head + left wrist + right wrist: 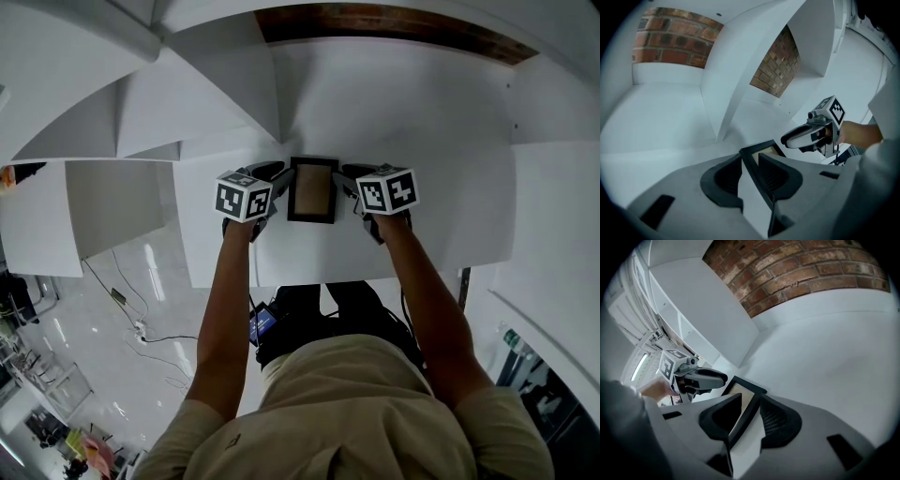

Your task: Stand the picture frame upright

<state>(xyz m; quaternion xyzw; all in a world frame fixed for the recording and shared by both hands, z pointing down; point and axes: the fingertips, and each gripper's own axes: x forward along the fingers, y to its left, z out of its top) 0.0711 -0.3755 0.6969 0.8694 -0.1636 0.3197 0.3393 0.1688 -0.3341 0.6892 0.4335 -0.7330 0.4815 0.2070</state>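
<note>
Tabletop (422, 131) in white carries the scene. At 9 o'clock of the picture frame (312, 189), the left hand-held gripper (279, 183) is released, jaws apart with the frame's left edge running between them. The dark frame sits on the tabletop, tan face toward the head camera. At its 3 o'clock the right hand-held gripper (345, 183) is likewise released, jaws wide astride the right edge.

One picture frame (311, 190) is resting on one white table (431, 216). Two grippers are showing, the left gripper (274, 178) and the right gripper (349, 178), held by one person (356, 412)
</note>
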